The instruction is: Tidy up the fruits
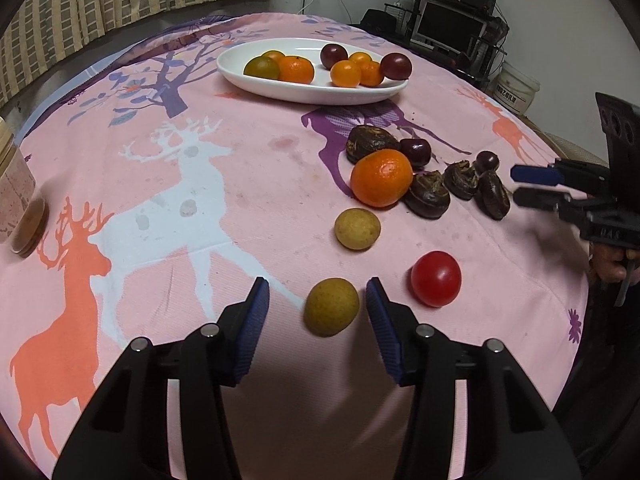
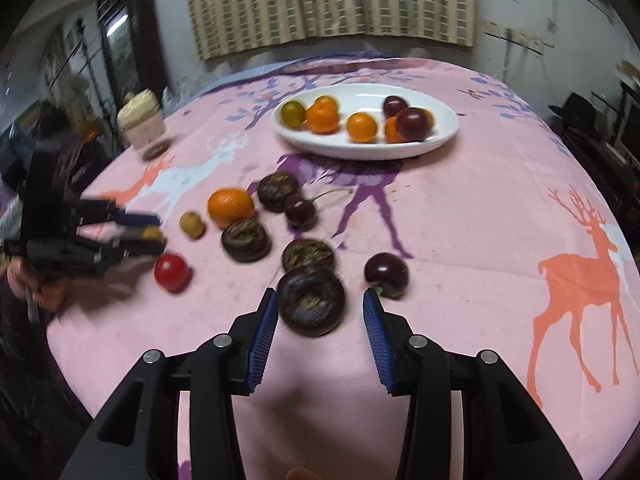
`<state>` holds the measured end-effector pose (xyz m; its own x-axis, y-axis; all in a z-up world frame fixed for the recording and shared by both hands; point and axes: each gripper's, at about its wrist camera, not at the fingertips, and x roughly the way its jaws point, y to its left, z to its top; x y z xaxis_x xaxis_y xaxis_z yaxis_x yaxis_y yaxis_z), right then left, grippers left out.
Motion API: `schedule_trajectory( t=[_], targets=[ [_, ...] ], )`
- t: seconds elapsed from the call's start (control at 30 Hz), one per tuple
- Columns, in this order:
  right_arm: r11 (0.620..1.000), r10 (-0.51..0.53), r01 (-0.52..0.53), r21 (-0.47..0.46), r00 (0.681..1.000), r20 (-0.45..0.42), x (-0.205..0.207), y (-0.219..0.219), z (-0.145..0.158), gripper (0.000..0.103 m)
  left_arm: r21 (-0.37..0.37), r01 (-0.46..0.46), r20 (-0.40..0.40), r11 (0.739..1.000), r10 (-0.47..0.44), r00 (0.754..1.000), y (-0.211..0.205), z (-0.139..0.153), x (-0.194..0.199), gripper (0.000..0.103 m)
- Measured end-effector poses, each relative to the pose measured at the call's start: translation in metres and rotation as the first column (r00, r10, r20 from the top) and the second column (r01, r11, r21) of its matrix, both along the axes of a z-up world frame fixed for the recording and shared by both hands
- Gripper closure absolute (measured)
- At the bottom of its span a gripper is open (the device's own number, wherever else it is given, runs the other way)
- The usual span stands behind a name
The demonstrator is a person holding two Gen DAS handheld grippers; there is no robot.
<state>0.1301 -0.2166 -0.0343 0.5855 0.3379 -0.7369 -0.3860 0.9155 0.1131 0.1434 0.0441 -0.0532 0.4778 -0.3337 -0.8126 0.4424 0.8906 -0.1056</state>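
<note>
My left gripper [image 1: 318, 298] is open, its fingers on either side of a yellow-brown longan [image 1: 331, 306] on the pink cloth. A second longan [image 1: 357, 228], a red tomato [image 1: 436, 278] and an orange mandarin [image 1: 381, 177] lie beyond it. My right gripper [image 2: 320, 306] is open around a dark brown water chestnut [image 2: 311, 307], with a dark cherry [image 2: 386, 274] just right of it. More chestnuts [image 2: 245, 240] and a stemmed cherry [image 2: 300, 211] lie further on. The white plate [image 2: 440, 136] holds several mandarins and dark plums.
A pink jar [image 2: 143, 123] with its lid beside it stands at the table's far left. The right gripper shows in the left wrist view [image 1: 532, 186] by the chestnuts. The table edge runs close on my side. A desk with a monitor [image 1: 448, 28] stands behind.
</note>
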Motion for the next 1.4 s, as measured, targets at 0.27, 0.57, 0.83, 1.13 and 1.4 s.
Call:
schedule_trajectory(
  t=[0.27,0.57,0.83,1.13,1.4],
  targets=[
    [0.991,-0.121,0.124,0.041,0.990,-0.073,0.040,-0.019,-0.015,0.062,0.000,0.000,0.000,1.000,0.000,1.000,0.000,0.000,0.000,0.056],
    [0.996,-0.055,0.060,0.060,0.995,-0.082,0.037,-0.010,-0.006,0.076,0.031,0.059,0.009,0.998,-0.060,0.998,-0.008,-0.001,-0.011,0.078],
    [0.983,-0.058,0.043,0.178,0.995,0.084,0.064,-0.013,0.045,0.076,0.030,0.021,0.052,0.999,-0.023,0.998,-0.004,0.031,0.008,0.079],
    [0.962,-0.155,0.126,0.242,0.982,0.107,0.182,-0.001,0.043,0.075,-0.095,-0.063,0.104,0.994,0.073,0.992,-0.057,0.084,0.148,0.078],
    [0.954,-0.173,0.134,0.270,0.977,0.126,0.167,-0.022,0.038,0.041,-0.023,-0.136,0.187,0.990,0.138,0.973,-0.079,0.075,0.159,0.019]
  ],
)
